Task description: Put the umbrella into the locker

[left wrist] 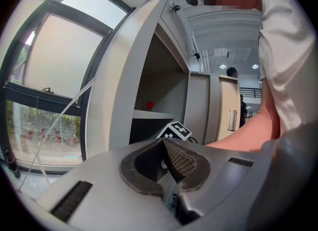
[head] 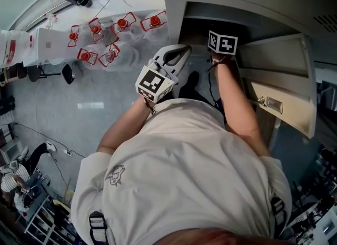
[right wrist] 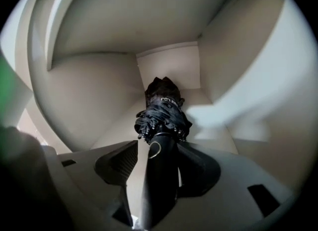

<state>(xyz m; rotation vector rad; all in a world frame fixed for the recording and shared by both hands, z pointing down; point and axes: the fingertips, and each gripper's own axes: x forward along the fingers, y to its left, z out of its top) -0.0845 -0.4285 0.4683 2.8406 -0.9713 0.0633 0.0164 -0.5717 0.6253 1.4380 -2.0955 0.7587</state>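
Note:
A black folded umbrella [right wrist: 162,110] lies on the floor of the beige locker [right wrist: 164,66] compartment, its tip toward the back wall. Its handle runs back between the jaws of my right gripper [right wrist: 158,150]. Those jaws stand open, with a gap showing between the left pad [right wrist: 121,163] and the handle. In the head view only this gripper's marker cube [head: 222,42] shows, at the locker's mouth. My left gripper [head: 180,53] waits outside the locker beside it, held level, pads [left wrist: 174,155] shut together on nothing.
The locker door [head: 279,80] hangs open at the right, with a metal handle [head: 269,103]. A small red object [left wrist: 150,105] sits on an upper shelf. A large window [left wrist: 49,91] is at the left. People sit at the lower left [head: 21,180].

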